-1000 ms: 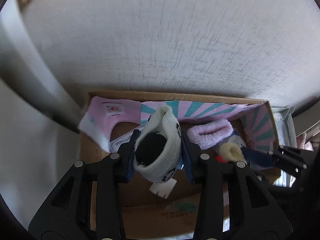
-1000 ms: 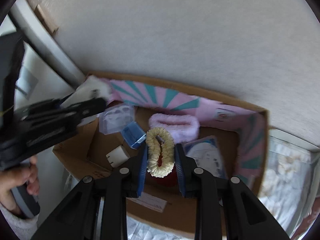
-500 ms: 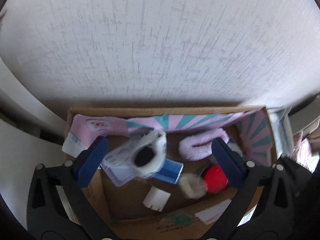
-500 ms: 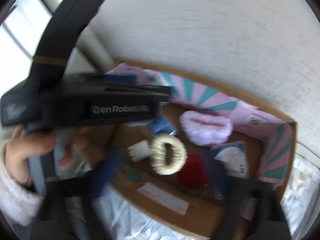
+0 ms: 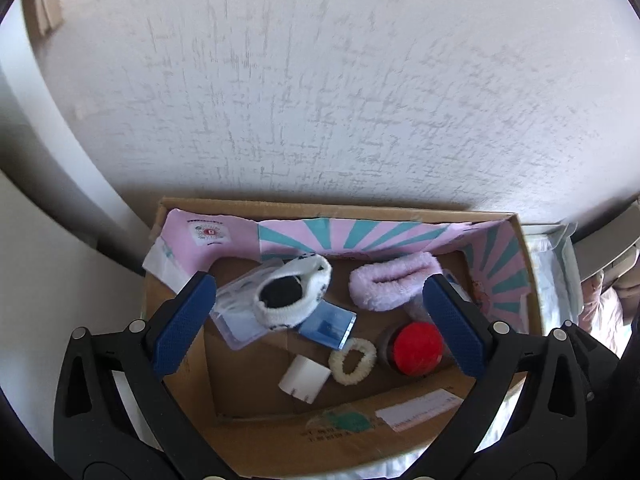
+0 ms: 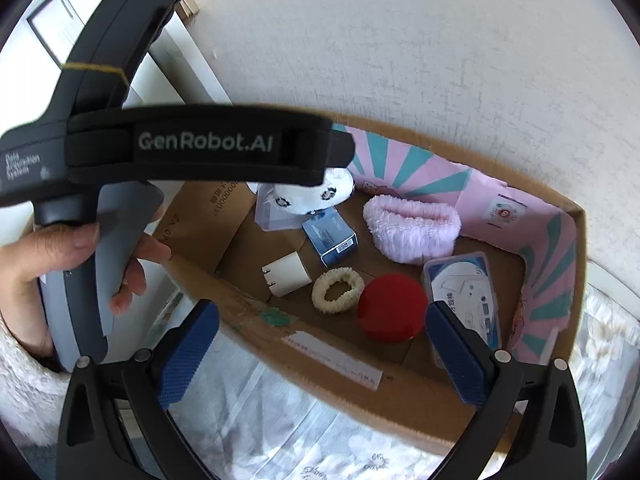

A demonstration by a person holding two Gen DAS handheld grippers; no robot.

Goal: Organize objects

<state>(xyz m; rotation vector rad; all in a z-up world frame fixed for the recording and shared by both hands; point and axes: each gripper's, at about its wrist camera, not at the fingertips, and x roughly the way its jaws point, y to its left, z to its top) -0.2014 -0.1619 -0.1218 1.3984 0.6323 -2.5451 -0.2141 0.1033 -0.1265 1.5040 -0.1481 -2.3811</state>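
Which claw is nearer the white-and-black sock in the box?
Left. The left claw hangs open right over the sock; the right claw hangs open at the box's near edge, farther away.

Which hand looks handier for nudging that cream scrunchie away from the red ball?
Probably the right. Its open gripper hangs empty just in front of the cream scrunchie and red ball. The left gripper, also open, sits nearer the white sock.

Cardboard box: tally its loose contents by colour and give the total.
White: 3 (sock, charger plug, round case)
Cream: 1 (scrunchie)
Pink: 1 (fuzzy sock)
Red: 1 (lid)
Blue: 1 (small carton)
Clear: 1 (plastic case)
Total: 8
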